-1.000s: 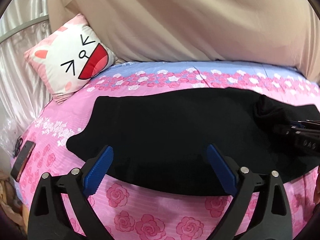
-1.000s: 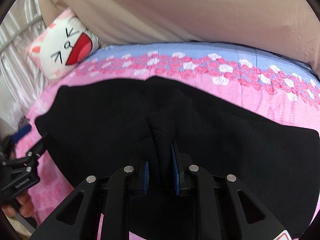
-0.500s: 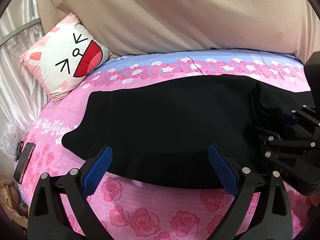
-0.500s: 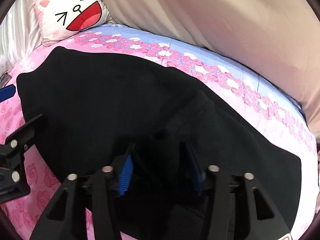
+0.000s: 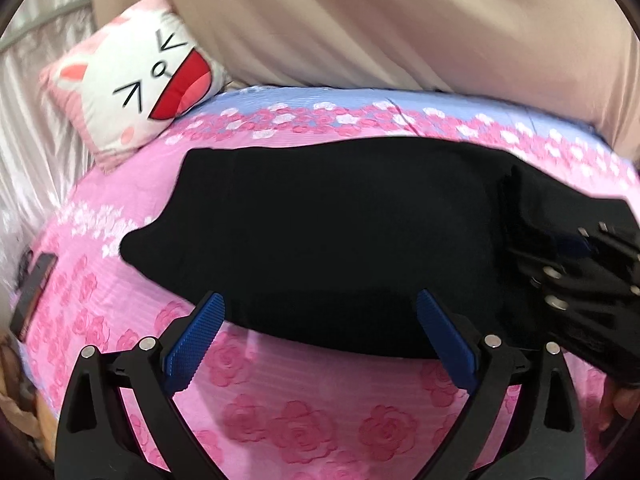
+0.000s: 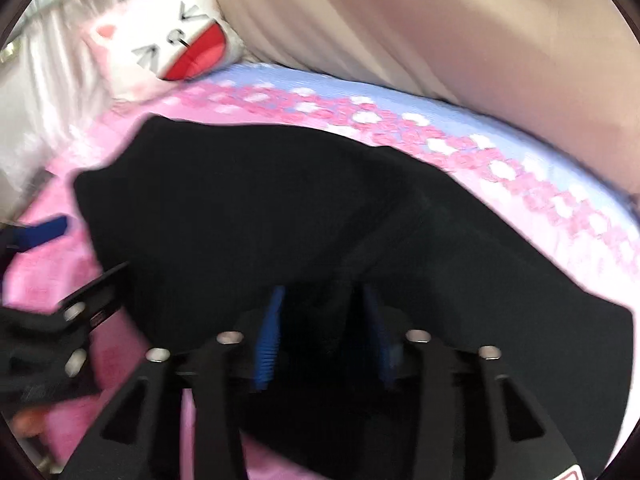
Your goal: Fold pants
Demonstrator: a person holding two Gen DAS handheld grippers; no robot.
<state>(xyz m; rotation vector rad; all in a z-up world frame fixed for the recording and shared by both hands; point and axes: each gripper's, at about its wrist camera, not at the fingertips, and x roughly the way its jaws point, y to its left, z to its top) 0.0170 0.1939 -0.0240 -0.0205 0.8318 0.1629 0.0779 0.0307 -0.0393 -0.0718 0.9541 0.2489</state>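
Observation:
Black pants [image 5: 340, 232] lie spread across a pink rose-print bedsheet [image 5: 300, 420]. My left gripper [image 5: 318, 298] hovers open over the pants' near edge, with nothing between its blue pads. My right gripper [image 6: 324, 292] is over the pants [image 6: 240, 208] near a raised fold, and its jaws are opening. Black cloth lies in the gap, and the blue pads [image 6: 268, 336] stand clear of it. In the left wrist view the right gripper [image 5: 580, 264] sits on the right end of the pants. One left finger [image 6: 44, 234] shows at the left edge of the right wrist view.
A cat-face pillow [image 5: 144, 84] leans at the bed's far left corner. A beige curtain [image 5: 360, 20] hangs behind the bed and a pale satin one to the left. A dark flat object [image 5: 34, 292] lies near the bed's left edge.
The right gripper's jaws have spread and let go of the bunch of black cloth they pinched. That gripper also shifted over the pants. The left gripper stayed open and moved only a little.

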